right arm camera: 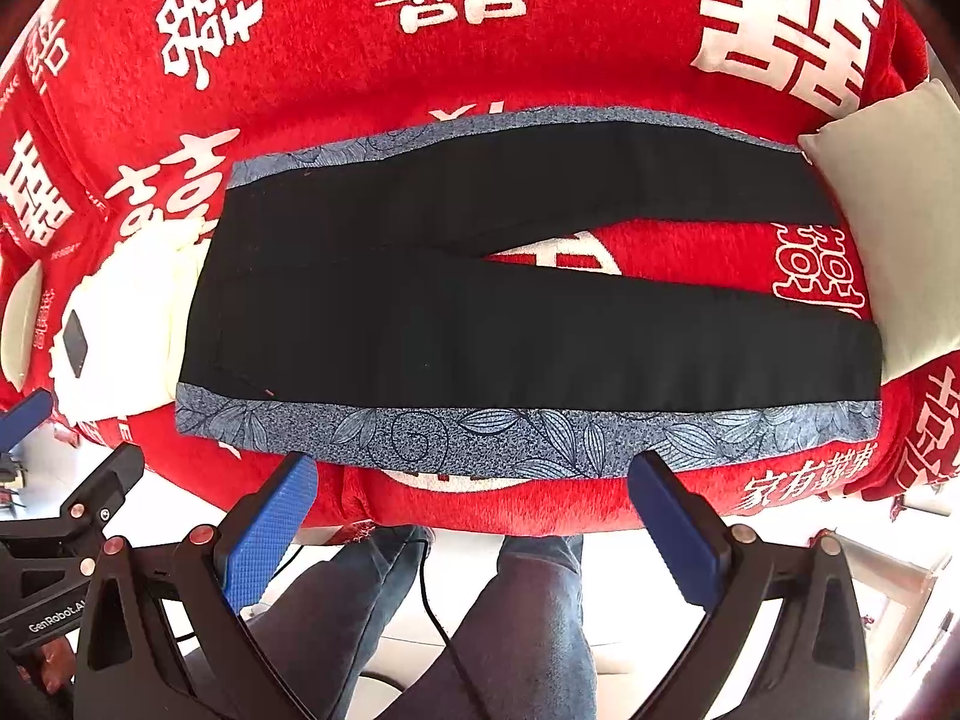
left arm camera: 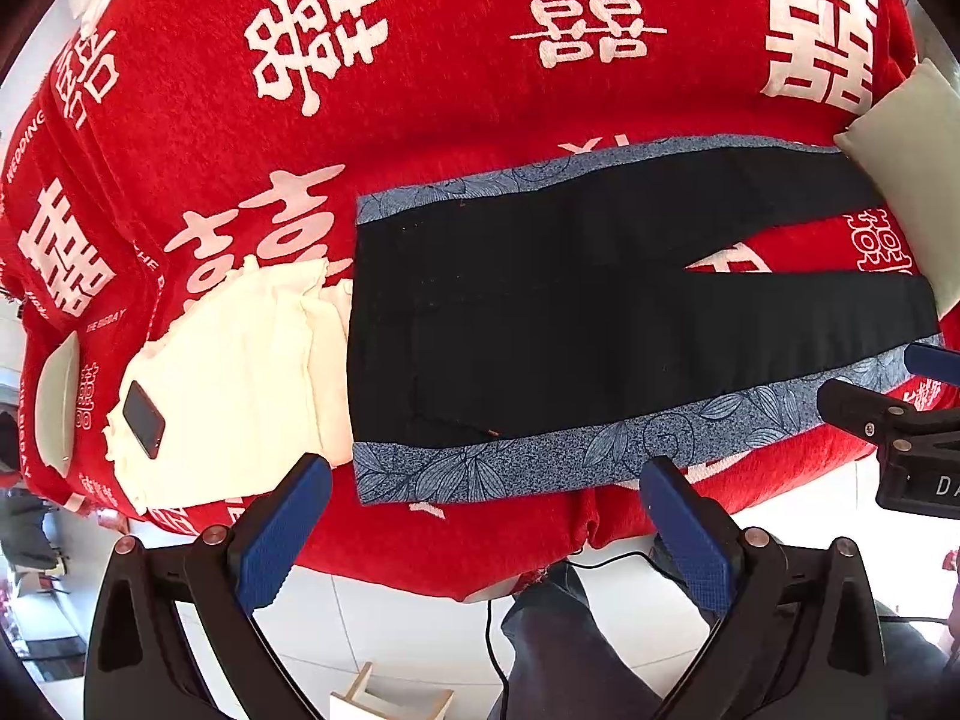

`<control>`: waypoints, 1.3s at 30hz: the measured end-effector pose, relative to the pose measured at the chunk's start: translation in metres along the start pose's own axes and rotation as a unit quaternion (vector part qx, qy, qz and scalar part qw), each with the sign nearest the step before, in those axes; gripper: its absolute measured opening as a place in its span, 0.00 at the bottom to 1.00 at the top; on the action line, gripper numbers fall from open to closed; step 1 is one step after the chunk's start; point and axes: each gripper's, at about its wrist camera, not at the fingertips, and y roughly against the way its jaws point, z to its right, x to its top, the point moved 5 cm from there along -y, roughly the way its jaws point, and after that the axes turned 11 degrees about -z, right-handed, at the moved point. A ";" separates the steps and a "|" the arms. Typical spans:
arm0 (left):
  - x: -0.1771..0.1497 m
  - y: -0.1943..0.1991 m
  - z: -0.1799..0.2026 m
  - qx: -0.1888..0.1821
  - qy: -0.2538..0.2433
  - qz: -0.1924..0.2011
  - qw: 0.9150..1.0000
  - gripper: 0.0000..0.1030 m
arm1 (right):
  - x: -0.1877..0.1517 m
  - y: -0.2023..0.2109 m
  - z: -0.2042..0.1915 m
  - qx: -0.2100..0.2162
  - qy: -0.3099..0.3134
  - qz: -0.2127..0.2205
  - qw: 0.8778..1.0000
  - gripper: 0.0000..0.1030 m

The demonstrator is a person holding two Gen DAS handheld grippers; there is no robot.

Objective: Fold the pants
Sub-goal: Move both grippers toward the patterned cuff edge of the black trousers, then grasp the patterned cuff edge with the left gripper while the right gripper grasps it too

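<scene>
- Red cloth (right arm camera: 372,78) with big white Chinese signs covered the bed, and small white words on it read "WEDDING" and "THE BIG DAY".
- Black pants (right arm camera: 480,324) lay flat on the cloth, with blue leafy strips along both long sides and the two legs spread apart.
- White cloth (left arm camera: 240,360) lay by the waist end, with a dark phone (left arm camera: 144,419) on top.
- The left gripper (left arm camera: 486,525) had its blue fingers wide apart, holding nothing; its side read "GenRobot.AI".
- The right gripper (right arm camera: 474,504) was also wide apart and empty, near the pants' front edge.
- A pale pillow (right arm camera: 888,210) sat by the leg ends.
</scene>
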 end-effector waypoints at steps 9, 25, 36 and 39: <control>0.002 -0.007 0.002 -0.003 0.056 -0.018 0.998 1.00 | 0.004 -0.001 0.018 0.017 0.023 -0.003 1.000 1.00; -0.021 -0.118 -0.042 -0.094 0.200 -0.056 0.974 1.00 | -0.020 -0.108 0.025 0.253 -0.076 -0.055 0.963 1.00; -0.052 -0.225 -0.050 -0.230 0.254 -0.062 0.937 0.93 | -0.037 -0.221 0.017 0.384 -0.152 -0.047 0.910 0.71; -0.054 -0.233 -0.050 -0.255 0.264 -0.060 0.928 0.93 | -0.038 -0.221 0.021 0.428 -0.170 -0.032 0.887 0.70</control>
